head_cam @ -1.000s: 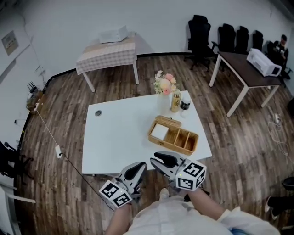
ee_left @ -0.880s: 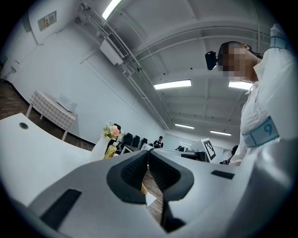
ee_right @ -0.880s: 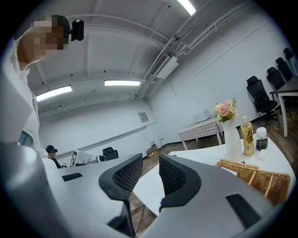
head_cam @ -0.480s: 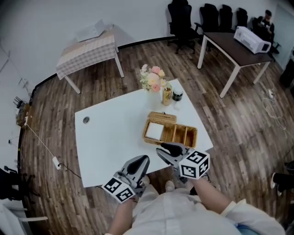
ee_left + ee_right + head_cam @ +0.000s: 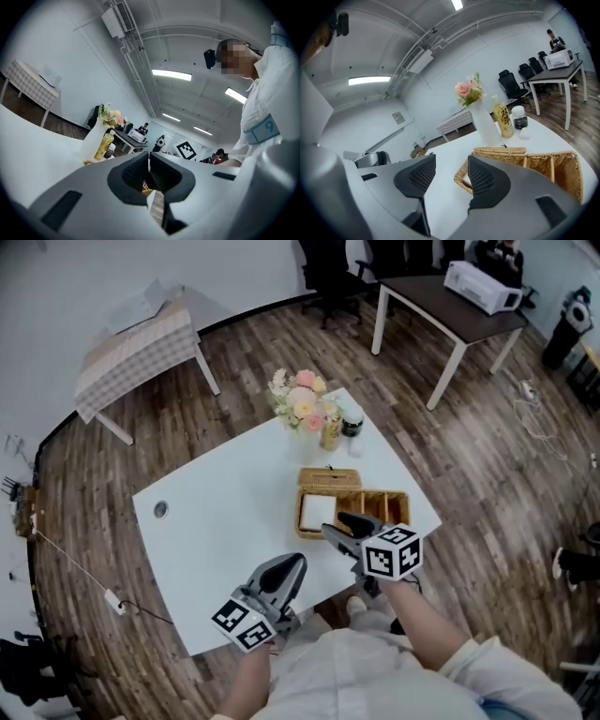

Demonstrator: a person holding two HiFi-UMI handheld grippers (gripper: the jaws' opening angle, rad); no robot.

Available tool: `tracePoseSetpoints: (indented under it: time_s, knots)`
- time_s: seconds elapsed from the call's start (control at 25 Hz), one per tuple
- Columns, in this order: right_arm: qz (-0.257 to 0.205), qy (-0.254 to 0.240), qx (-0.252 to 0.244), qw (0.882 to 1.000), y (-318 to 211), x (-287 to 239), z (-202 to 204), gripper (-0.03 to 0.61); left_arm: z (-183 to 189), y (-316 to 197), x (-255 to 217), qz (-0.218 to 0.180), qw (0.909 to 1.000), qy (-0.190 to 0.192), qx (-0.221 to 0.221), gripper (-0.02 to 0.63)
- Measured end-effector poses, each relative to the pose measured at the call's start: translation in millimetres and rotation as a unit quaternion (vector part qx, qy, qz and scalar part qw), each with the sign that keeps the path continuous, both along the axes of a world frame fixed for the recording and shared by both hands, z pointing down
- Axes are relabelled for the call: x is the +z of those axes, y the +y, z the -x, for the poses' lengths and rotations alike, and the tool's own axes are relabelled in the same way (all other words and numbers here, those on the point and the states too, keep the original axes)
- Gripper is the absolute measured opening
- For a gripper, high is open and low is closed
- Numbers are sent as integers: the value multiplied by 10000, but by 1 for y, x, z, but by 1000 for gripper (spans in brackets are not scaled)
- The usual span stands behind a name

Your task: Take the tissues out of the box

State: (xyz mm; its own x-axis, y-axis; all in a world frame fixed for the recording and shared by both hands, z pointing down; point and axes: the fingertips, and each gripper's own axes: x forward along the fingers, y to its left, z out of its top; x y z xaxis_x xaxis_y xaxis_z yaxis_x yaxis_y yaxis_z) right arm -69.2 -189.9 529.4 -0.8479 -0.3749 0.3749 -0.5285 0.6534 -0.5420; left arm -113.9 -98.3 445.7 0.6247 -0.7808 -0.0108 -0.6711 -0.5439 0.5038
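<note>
Wicker is what we work over: the wicker box [image 5: 386,493] sits toward the right side of the white worktop [image 5: 216,531]. The tissues [image 5: 317,512] lie as a flat white stack in its left compartment, not yet lifted. Our right claw [image 5: 345,524] hangs at the near side of that stack, its jaws opening with nothing between them. Our left claw [image 5: 286,570] is closed and empty over the worktop's near edge. To do this well, we judge the right claw should spread wide, come down onto the middle of the stack and pinch only paper, clear of the woven wall. The light box may lift too, so the left claw could steady its rim
</note>
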Motion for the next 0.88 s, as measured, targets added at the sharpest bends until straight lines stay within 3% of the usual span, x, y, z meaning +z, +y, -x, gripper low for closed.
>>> tracePoseSetpoints:
  time_s: [0.32,0.88]
  knots:
    - [754,338,749,9938,-26,44,11,252,20,-17,6,45,9990,71,435,2]
    - [1334,1281,1369,9732,-48,85,16,323,36,-25,15,87,9963,236,817,2]
